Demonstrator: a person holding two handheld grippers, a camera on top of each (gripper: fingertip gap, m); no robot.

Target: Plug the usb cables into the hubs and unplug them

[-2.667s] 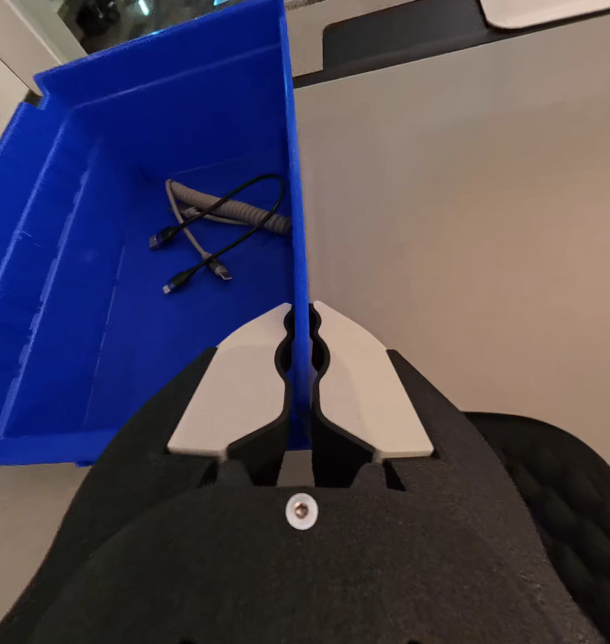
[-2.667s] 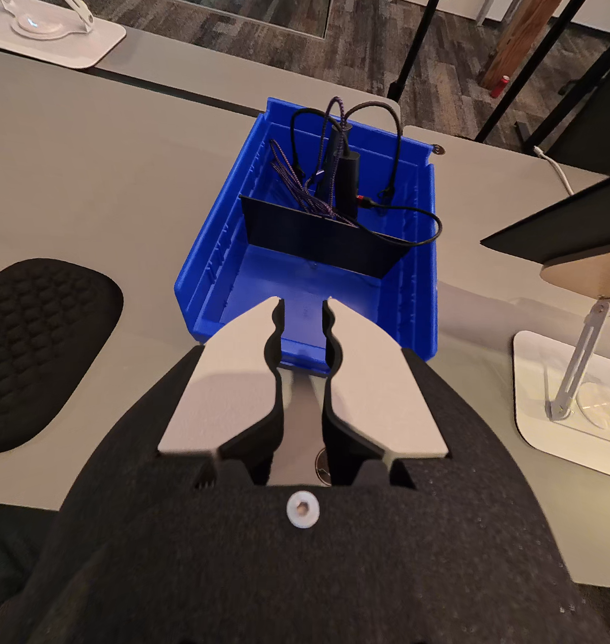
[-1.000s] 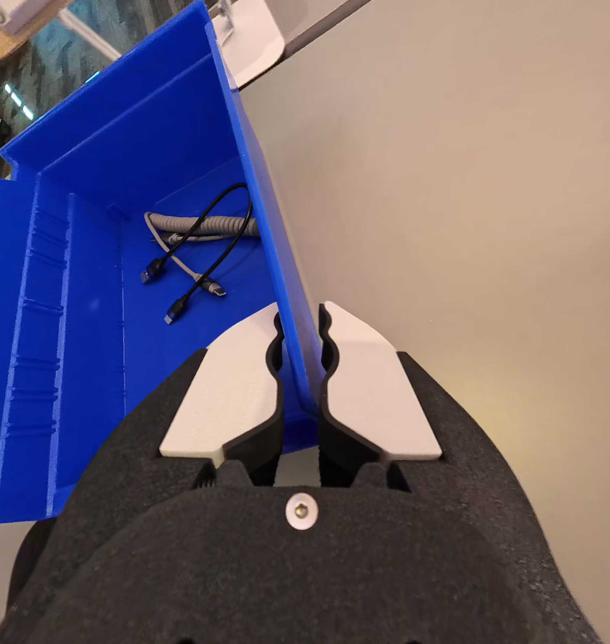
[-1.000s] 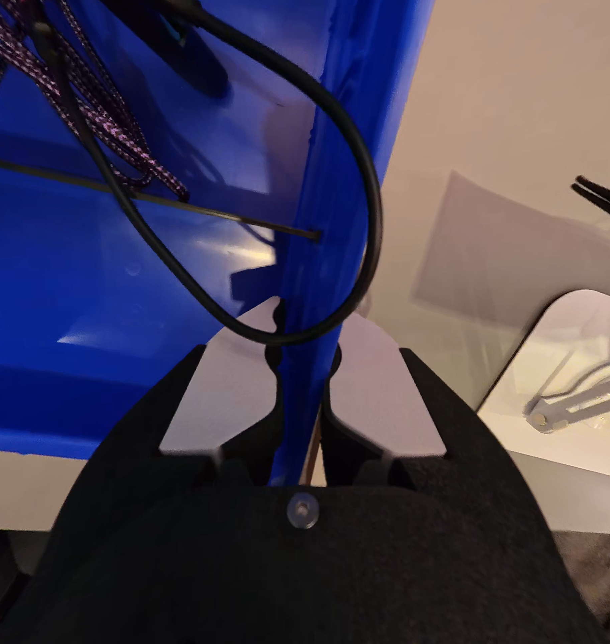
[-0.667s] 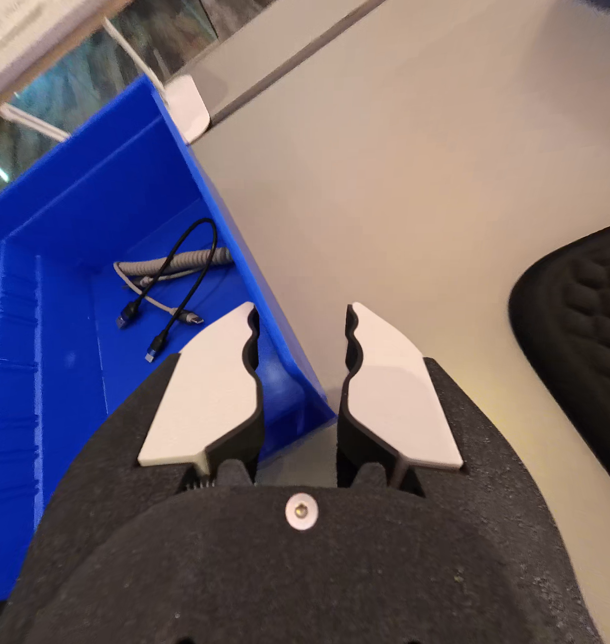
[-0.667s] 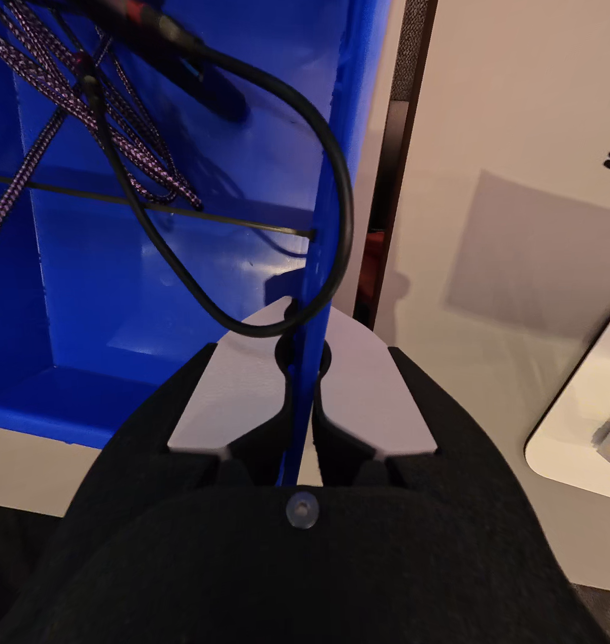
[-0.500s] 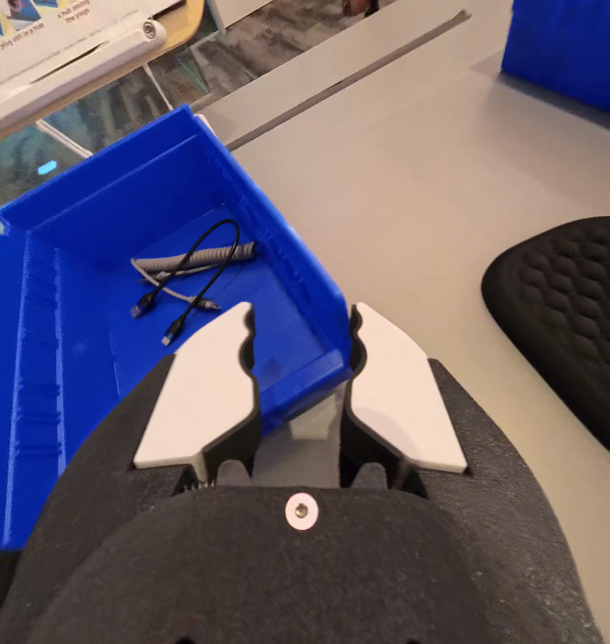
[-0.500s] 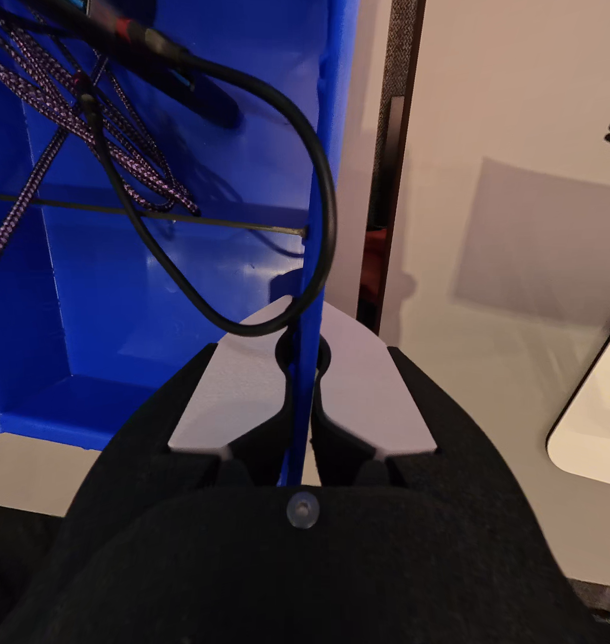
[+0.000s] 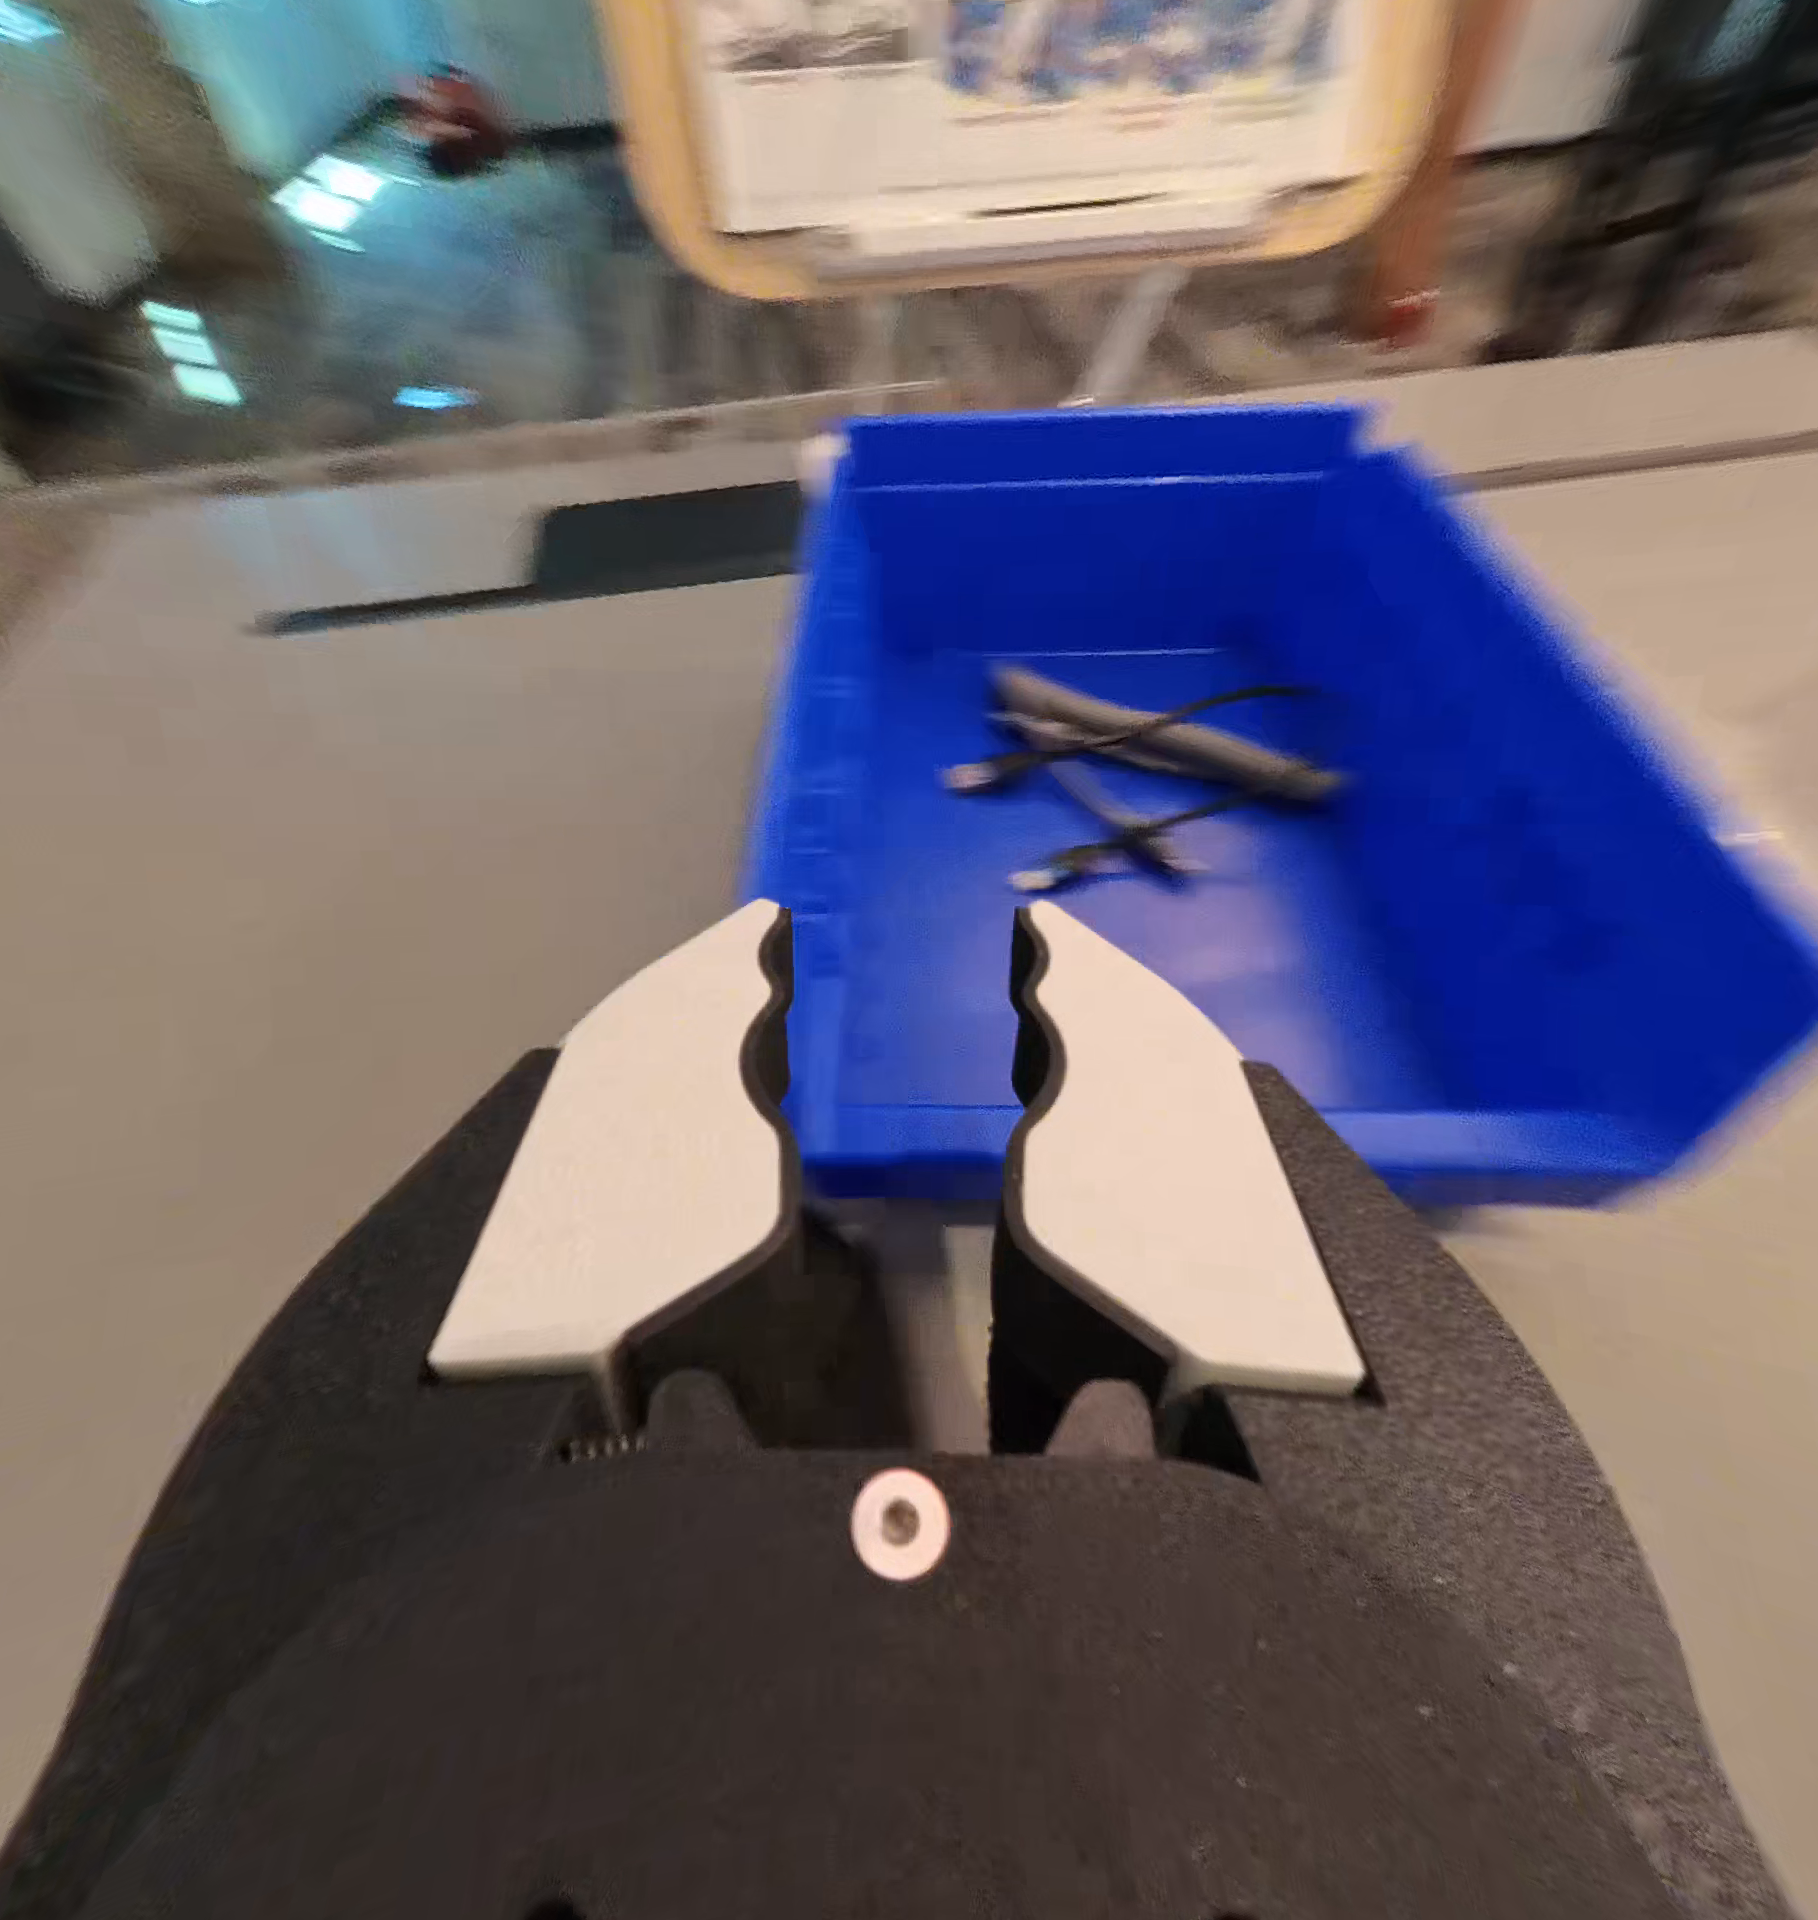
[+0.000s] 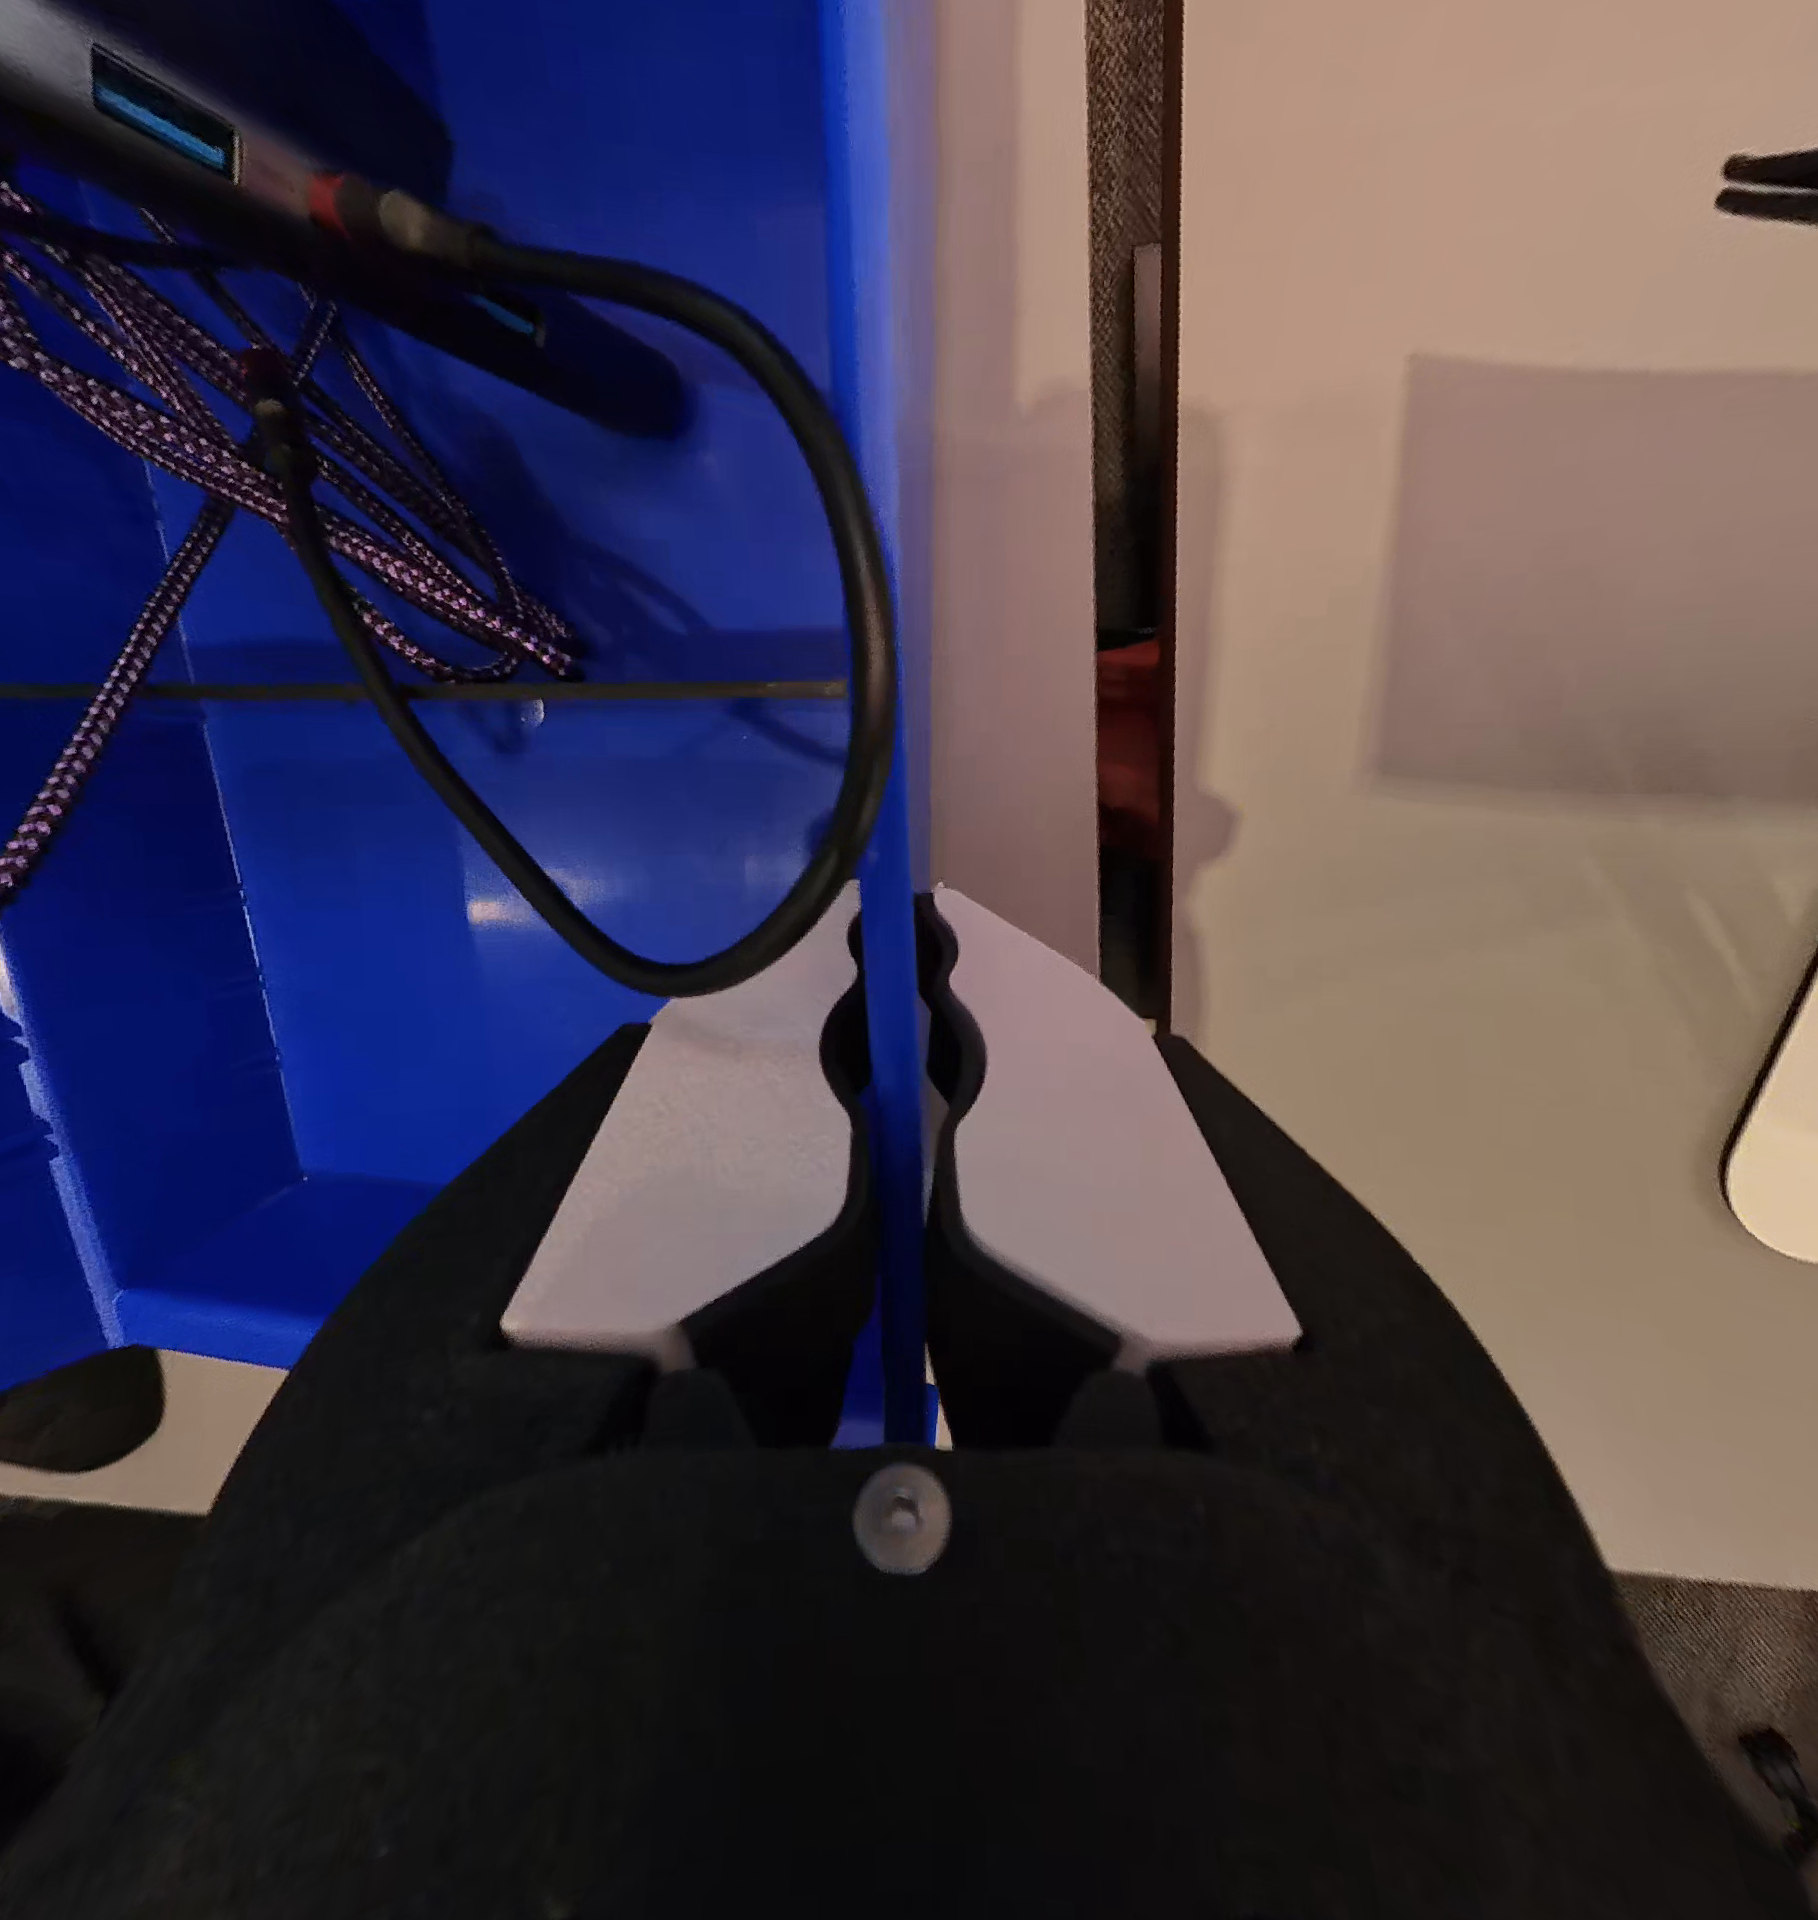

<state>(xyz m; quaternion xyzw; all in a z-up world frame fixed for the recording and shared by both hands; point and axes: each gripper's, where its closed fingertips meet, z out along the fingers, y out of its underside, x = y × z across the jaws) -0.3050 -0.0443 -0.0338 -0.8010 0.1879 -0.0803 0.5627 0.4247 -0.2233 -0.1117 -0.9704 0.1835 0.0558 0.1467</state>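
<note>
Right gripper (image 10: 892, 935): fingers clamped on thin side wall of blue bin (image 10: 614, 1039). Hub (image 10: 292, 197) ahead-left inside, black cable (image 10: 863, 582) plugged in, looping over wall; braided cable (image 10: 261, 457) beside it. Cables limp, light; grip rigid plug shell, not cord.

Left gripper (image 9: 897, 997): fingers apart, empty, at near corner of second bin (image 9: 1507, 831). Loose cables (image 9: 1144, 758) ahead-right on floor.

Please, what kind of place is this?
Probably an office or lab workspace set up for cable handling. Grey tables carry blue bins: one with loose cables, another with a black hub. A board on a stand is behind, blurred.
</note>
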